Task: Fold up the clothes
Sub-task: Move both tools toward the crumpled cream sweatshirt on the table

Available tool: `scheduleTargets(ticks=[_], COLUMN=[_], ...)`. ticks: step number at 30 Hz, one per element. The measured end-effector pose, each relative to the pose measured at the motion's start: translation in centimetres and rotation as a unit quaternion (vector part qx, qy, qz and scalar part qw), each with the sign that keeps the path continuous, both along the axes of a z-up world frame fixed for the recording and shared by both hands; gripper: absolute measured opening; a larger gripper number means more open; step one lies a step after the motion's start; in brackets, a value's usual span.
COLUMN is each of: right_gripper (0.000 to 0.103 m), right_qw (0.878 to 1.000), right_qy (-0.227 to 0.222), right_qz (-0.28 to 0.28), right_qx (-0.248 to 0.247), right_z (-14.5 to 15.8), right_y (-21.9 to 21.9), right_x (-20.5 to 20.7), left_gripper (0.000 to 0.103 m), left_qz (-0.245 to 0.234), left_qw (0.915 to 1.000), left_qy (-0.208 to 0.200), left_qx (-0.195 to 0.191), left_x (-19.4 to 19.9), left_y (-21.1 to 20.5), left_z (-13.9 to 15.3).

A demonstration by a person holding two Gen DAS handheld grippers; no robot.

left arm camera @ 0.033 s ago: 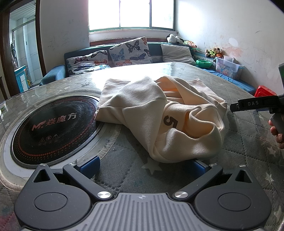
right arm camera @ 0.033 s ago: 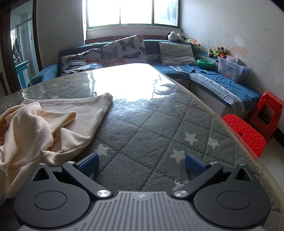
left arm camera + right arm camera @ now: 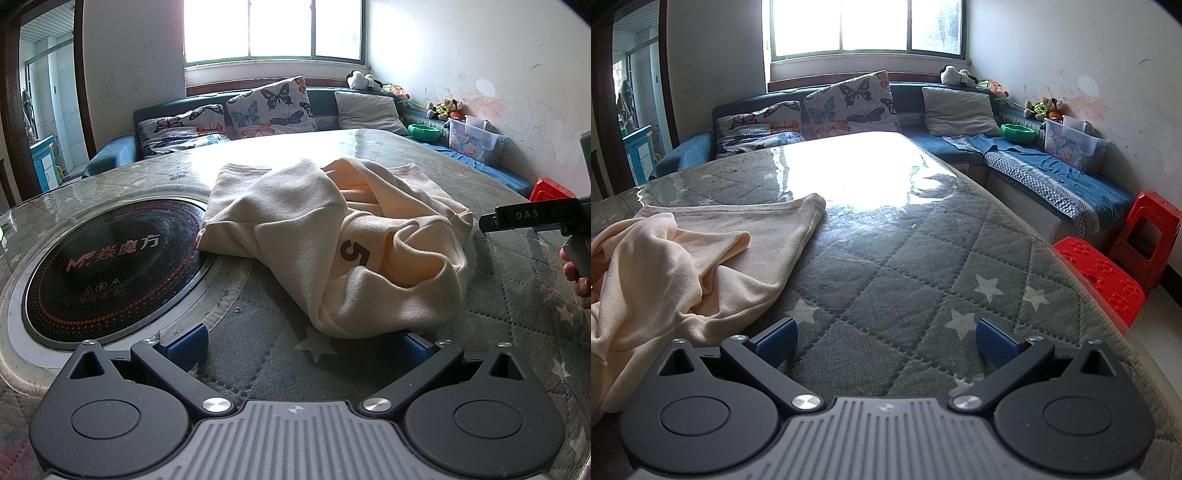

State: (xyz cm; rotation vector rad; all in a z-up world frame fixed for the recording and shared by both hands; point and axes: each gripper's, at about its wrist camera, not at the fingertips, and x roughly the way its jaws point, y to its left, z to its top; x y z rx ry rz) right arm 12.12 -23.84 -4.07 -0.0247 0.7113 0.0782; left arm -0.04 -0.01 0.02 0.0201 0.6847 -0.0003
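Cream garment point(image 3: 332, 243), printed with a "5", lies crumpled in a heap on the quilted table point(image 3: 923, 266), partly overlapping the rim of the round cooktop point(image 3: 110, 258) at its left. No fold has been made; the work stands at its start.

Left gripper point(image 3: 306, 341): jaws spread fully, nothing between them. The near edge of the heap lies directly ahead, just beside the right fingertip; whether cloth touches that pad cannot be settled, as the heap hides it.

Right gripper point(image 3: 884, 341): jaws likewise released and empty, over bare quilt. The garment point(image 3: 683, 266) lies to its left, its flat hem running away toward the far left.

Judgement: the heap's long axis runs from the near right to the far left. The left gripper is the nearer and faces it squarely; the right must swing left to reach an edge. The garment needs spreading flat before folding.
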Motion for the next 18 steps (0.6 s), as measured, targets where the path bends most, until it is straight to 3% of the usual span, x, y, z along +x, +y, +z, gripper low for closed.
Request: scheduleTargets(ticks=[7,18], right_gripper=[0.103,0.103], right_qw=[1.000,0.998], right_qy=[-0.013,-0.016], right_qz=[0.016,0.058], right_qx=[-0.006,-0.009], right_z=[1.1,2.7], right_y=[-3.3,-3.0], right_x=[-0.9,-5.3], left_gripper=[0.103,0.103], left_qz=[0.000,0.043], left_qw=[1.0000,0.9990], left_qy=[0.000,0.015], left_qx=[0.003,-0.004], left_x=[-0.1,-1.3], left_y=[-0.1,-0.3], left_z=[0.1,1.2])
